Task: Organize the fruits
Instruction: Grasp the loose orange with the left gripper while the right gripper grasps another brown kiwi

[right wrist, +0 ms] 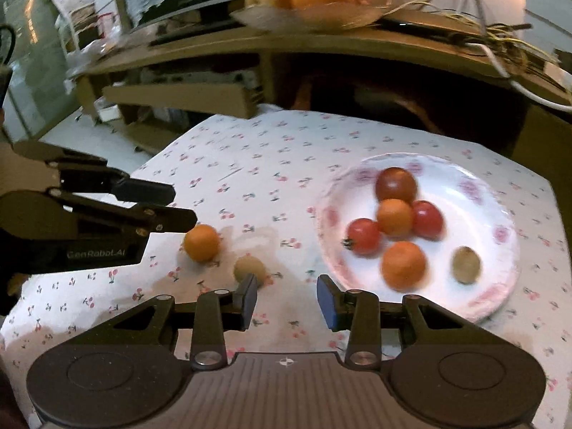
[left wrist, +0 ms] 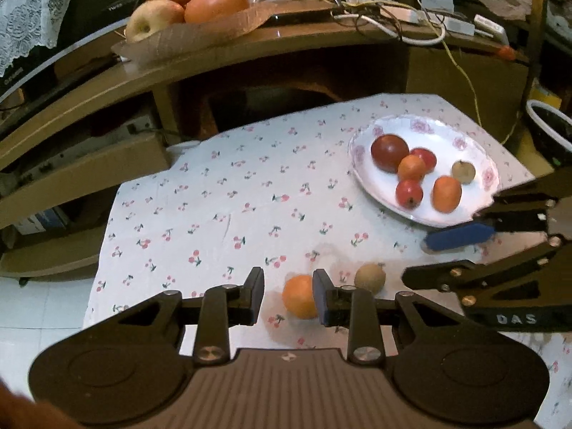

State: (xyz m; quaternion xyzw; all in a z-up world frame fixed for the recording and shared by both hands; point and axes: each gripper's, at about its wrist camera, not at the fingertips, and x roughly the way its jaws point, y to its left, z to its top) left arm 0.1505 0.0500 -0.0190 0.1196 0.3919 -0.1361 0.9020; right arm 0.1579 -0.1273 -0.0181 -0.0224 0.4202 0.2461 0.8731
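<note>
A white floral plate [left wrist: 389, 128] [right wrist: 464, 186] holds several small fruits: red tomatoes, oranges and a brownish one. On the cherry-print cloth lie a loose small orange [left wrist: 298, 296] [right wrist: 202, 243] and a brownish-green fruit [left wrist: 370, 278] [right wrist: 249, 267]. My left gripper [left wrist: 289, 295] is open; the orange sits just ahead, by the right finger. My right gripper [right wrist: 287, 298] is open and empty, between the brownish fruit and the plate. It shows in the left wrist view [left wrist: 439, 254], and the left gripper shows in the right wrist view [right wrist: 178, 205].
A wooden desk [left wrist: 321, 41] stands behind the table, with a tray of large oranges and an apple [left wrist: 186, 3] and tangled cables [left wrist: 393, 18]. White tiled floor [left wrist: 43, 307] lies left of the table. A dark bin [left wrist: 550, 132] stands at the right.
</note>
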